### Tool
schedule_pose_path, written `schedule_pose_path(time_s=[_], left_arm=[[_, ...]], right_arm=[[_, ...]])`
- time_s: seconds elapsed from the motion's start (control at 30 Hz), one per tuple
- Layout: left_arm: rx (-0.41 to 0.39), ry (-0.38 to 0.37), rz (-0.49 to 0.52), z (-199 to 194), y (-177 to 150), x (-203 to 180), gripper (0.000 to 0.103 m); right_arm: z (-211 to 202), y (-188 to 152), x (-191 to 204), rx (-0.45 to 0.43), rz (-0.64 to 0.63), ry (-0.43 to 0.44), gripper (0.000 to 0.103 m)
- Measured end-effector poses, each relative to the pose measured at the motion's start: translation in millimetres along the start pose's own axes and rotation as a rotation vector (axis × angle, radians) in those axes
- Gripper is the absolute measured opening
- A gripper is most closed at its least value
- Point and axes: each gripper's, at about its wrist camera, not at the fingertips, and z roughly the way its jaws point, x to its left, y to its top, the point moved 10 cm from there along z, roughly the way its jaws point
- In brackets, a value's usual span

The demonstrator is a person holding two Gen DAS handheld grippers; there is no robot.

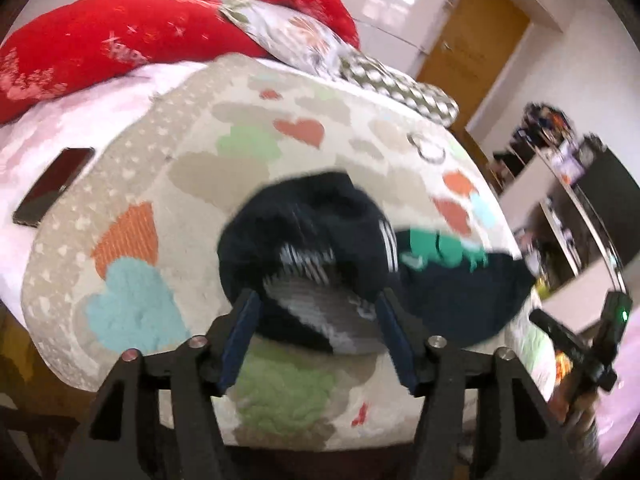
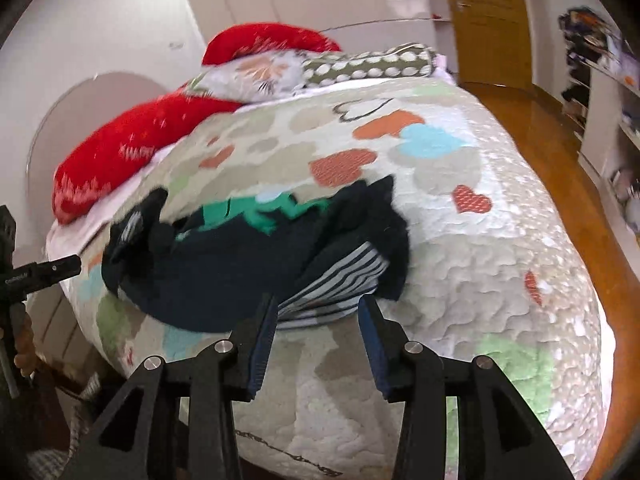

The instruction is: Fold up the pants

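Dark pants (image 1: 316, 240) between parted jaws

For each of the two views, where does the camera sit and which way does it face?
Left wrist: sits on the left gripper, looks down across the quilt at the dark pants; own fingers apart; phone far left, right gripper at the right edge.
Right wrist: sits on the right gripper, faces the pants and red pillow; fingers apart.
Shared: pants, quilt, red pillow, wooden door.
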Motion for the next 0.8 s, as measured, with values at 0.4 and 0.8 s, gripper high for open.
schedule_pose_path(time_s=[0.4, 0.8], left_arm=[[-0.054, 0.036, -0.159, -0.5, -11.9, 52.2, 0.065], [-0.183, 0.030, -0.372, -37.8, -27.9, 152.7, 0.065]], right_arm=[[66.9, 91.9, 125.2, 0.087, -0.107, 0.180, 0.042], [178.1, 72.7, 241.8, 0.335, -0.103, 0.364, 0.031]])
